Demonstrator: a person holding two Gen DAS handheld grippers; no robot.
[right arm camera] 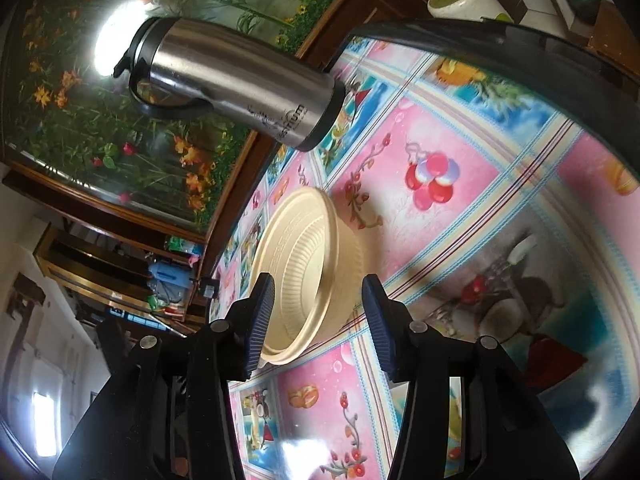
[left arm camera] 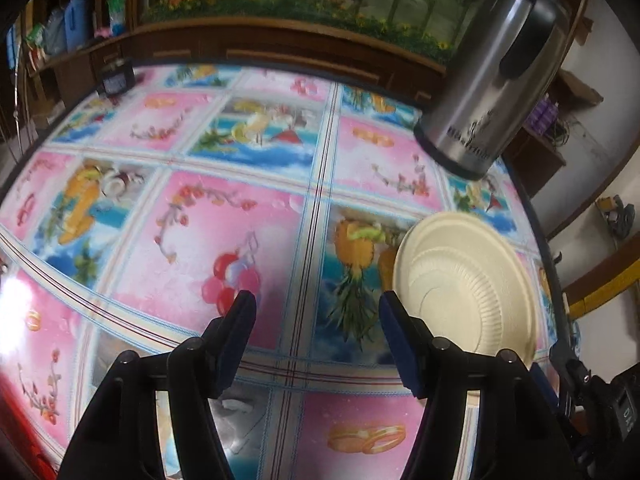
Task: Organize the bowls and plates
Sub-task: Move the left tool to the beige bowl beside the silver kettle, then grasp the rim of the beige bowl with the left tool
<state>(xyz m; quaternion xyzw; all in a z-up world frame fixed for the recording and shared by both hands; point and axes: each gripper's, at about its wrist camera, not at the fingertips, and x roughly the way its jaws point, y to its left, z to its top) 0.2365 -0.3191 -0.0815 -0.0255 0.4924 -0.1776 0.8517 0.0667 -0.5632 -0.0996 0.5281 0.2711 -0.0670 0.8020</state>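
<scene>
In the left wrist view the left gripper (left arm camera: 318, 308) fills the lower middle of the frame, its jaws standing wide apart with nothing between them but the patterned cloth of the worktop (left arm camera: 240, 216). A cream disposable bowl (left arm camera: 466, 284) sits at the lower right of that frame, just beside the right-hand finger and partly hidden behind it; whether they touch cannot be told. The bowl rests on the worktop close to its dark edge, and ridged rings show inside it, which may be more than one piece nested together, though this cannot be told for certain. A steel thermos jug (left arm camera: 496, 80) with a black handle and lid stands at the upper right, well apart from the bowl. In the right wrist view the right gripper (right arm camera: 318, 316) is at the lower middle, its jaws also wide, and the bowl (right arm camera: 304, 264) lies in the centre of the frame, its near rim reaching into the gap between the two blue-padded fingers (right arm camera: 262, 320) without being clamped. The thermos jug (right arm camera: 236, 80) appears at the upper left there, beyond the bowl. A framed flower picture (right arm camera: 120, 120) runs along the left side behind the worktop (right arm camera: 460, 208).
</scene>
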